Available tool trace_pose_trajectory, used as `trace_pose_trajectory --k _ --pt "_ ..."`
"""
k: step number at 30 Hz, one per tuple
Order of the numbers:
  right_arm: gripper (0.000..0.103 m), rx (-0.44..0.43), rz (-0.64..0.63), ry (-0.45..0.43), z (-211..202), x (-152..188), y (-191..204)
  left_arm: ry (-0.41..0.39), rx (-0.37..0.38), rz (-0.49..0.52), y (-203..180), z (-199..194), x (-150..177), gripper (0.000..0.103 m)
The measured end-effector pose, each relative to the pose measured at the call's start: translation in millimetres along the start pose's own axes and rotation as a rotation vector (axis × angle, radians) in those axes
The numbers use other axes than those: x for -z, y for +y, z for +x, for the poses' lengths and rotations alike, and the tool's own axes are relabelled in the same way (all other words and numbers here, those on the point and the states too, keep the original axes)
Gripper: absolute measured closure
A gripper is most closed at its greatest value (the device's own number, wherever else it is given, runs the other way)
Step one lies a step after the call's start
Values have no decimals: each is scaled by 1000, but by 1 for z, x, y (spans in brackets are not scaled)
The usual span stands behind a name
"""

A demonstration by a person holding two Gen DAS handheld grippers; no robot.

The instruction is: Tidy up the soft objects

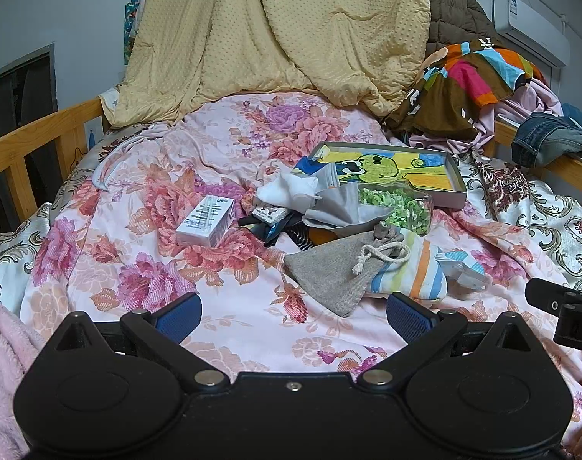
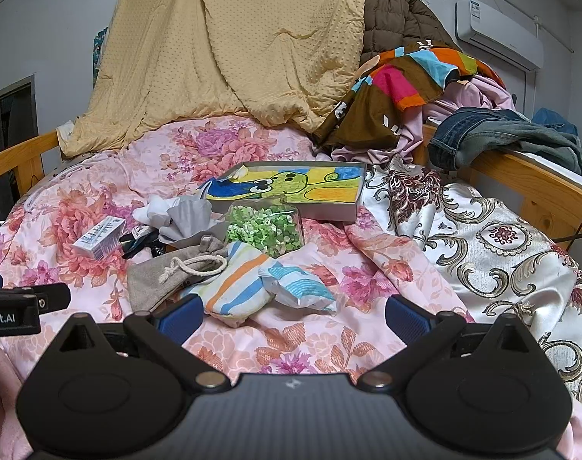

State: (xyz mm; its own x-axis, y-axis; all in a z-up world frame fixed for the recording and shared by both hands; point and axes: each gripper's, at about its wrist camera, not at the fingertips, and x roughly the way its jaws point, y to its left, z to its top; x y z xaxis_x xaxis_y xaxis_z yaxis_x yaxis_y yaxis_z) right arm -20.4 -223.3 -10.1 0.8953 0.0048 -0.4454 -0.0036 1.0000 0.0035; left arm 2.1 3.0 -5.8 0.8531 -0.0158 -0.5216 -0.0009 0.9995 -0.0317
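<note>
Soft things (image 1: 329, 222) heaped mid-bed on the floral sheet (image 1: 233, 306), just in front of the frog tray (image 1: 457, 191). Nearest the tools: grey pouch (image 1: 329, 272) with its white drawstring, lying partly over a striped cloth (image 1: 417, 272); behind them a grey cloth (image 1: 337, 207) and a white cloth (image 1: 287, 188), crumpled together. Mixed in among these, harder stuff: white box (image 1: 206, 222) to the left, clear bag of green bits (image 1: 398, 207) against the tray, blue-striped packet (image 2: 298, 287) touching the striped cloth.

Left gripper (image 1: 292, 314) spread wide, holding nothing, low over bare sheet, aimed just left of the pouch. Right gripper (image 2: 294, 314) likewise spread and empty, its left pad close beside the striped cloth, packet just ahead.

Step in hand, by the look of it: the very start, approach and choice of a first piece. Nothing sorted yet; cloths and pouch all in one tangle.

Next move likely to call for: reaching forward to the pouch or striped cloth, closing on a raised fold or the drawstring knot, lifting clear without dragging the packet or the bag along. Limp fabric, so a pinch near the middle probably safer than at a corner.

Writing: "obot.AI" in white on the left gripper's body, seen at the right view's left edge, first letters cut off. A lone "D" on the right gripper's body at the left view's edge. Dark print on the box and a label on the air conditioner (image 2: 498, 34), both too small to read.
</note>
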Motion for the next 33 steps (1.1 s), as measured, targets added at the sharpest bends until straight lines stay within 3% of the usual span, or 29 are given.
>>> trace_pose_trajectory --k 22,33 --pt "0 -13 -14 9 -1 0 4 8 -1 0 1 1 0 1" --pt "0 -96 -195 26 14 -21 18 133 41 -13 15 23 -13 1"
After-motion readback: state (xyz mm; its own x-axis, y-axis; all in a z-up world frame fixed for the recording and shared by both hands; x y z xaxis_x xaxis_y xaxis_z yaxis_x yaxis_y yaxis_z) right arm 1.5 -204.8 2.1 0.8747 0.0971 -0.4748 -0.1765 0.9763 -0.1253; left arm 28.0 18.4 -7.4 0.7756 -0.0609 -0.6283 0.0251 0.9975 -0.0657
